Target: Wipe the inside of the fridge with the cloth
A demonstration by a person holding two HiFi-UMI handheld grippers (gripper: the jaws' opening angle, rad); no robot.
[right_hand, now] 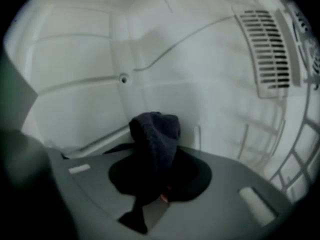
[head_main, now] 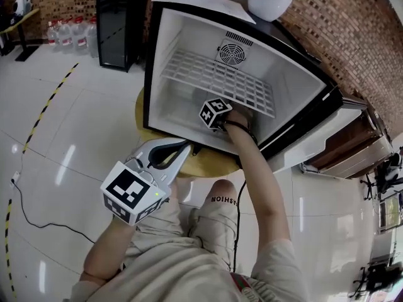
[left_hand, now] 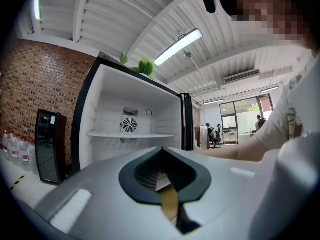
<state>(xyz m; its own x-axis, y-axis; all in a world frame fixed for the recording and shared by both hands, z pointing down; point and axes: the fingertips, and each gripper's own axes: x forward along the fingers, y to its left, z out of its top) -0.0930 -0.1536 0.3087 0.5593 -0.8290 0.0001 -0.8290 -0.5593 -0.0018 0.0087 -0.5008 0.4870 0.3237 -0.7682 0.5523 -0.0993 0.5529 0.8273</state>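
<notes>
A small white fridge (head_main: 165, 55) stands open on a round wooden table, with a wire shelf (head_main: 214, 80) and a fan grille (head_main: 230, 53) at the back. My right gripper (head_main: 221, 126) reaches into the lower compartment under the shelf, only its marker cube showing in the head view. In the right gripper view it is shut on a dark blue cloth (right_hand: 156, 139), which bunches up out of the jaws near the fridge's white inner wall (right_hand: 90, 99). My left gripper (head_main: 182, 148) is shut and empty, held outside the fridge in front of the table's edge.
A black cabinet (head_main: 118, 24) and several water bottles (head_main: 66, 35) stand on the tiled floor at the left. A white plant pot (head_main: 269, 0) sits on top of the fridge. The fridge door (head_main: 327, 137) hangs open at the right. A cable (head_main: 38, 212) runs across the floor.
</notes>
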